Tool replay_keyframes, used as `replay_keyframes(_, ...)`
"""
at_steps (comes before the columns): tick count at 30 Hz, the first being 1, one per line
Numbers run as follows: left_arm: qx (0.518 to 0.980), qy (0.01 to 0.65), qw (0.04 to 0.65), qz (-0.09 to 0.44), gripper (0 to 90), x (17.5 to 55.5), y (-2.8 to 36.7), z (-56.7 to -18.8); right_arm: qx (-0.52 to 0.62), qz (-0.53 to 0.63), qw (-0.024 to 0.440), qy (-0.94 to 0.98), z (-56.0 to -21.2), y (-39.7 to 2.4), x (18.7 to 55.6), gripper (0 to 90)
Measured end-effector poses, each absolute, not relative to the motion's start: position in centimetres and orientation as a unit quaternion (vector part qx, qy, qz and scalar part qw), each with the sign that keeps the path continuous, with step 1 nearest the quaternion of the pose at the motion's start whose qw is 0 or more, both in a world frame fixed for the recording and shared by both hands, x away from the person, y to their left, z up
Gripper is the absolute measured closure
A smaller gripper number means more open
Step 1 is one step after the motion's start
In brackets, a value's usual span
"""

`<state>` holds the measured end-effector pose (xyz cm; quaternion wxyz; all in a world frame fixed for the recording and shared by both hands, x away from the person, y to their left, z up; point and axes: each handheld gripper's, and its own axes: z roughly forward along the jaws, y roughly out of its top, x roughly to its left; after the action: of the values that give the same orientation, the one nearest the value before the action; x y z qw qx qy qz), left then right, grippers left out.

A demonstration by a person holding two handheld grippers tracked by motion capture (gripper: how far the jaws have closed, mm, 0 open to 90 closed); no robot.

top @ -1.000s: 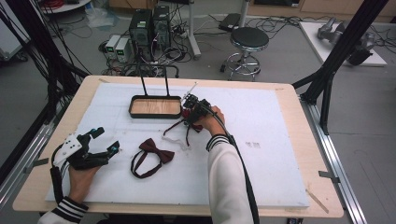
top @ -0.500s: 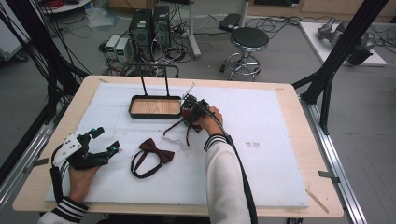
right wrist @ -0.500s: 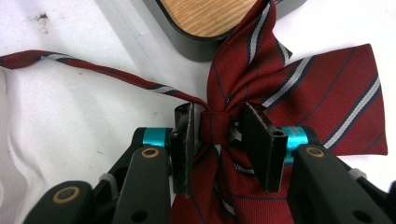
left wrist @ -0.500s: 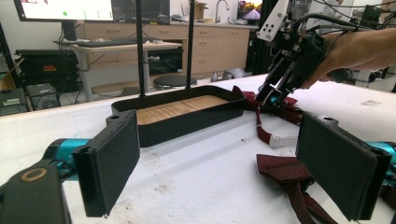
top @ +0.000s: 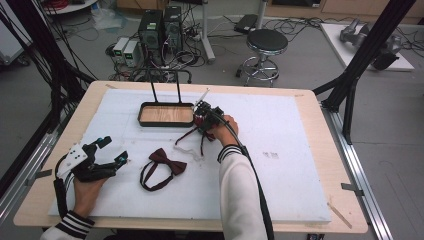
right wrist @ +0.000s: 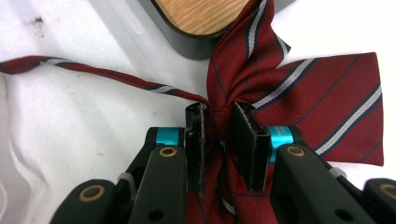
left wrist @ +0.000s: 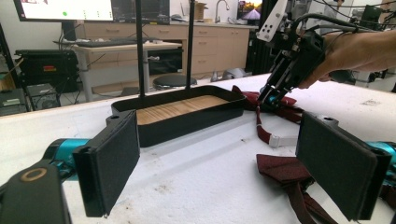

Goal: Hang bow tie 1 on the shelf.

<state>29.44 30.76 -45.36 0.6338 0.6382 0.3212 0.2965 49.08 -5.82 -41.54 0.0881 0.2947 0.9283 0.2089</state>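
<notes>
My right gripper [right wrist: 219, 123] is shut on the centre knot of a red striped bow tie [right wrist: 303, 107]. The tie lies just off the near right corner of a black tray [right wrist: 187, 39] with a wooden floor, and its thin strap [right wrist: 93, 72] trails away to the left. From above, the right gripper [top: 202, 117] sits beside the tray [top: 141, 115]. A plain dark red bow tie [top: 167, 165] lies on the white mat. My left gripper [top: 112, 149] rests open to its left, its pads [left wrist: 343, 170] wide apart with nothing between them.
Two black uprights [top: 152, 90] rise from the tray's back edge. The white mat [top: 300, 165] covers most of the wooden table [top: 345, 200], with free room on its right half. A stool [top: 266, 42] and computer cases [top: 160, 25] stand on the floor beyond.
</notes>
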Motion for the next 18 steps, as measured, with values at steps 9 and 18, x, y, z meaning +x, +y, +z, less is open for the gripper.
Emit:
replay_keyframes(9,0.639,0.320,0.634,0.297,14.0,29.4,30.7,-45.4,0.296,0.234,0.090,0.922,-40.6,-6.5,48.9,74.9)
replay_keyframes(18,0.638,0.321,0.634,0.297,14.1,29.4,30.7,-45.4,0.292,0.278,0.086,0.911,-39.4,-6.7,48.4,74.9)
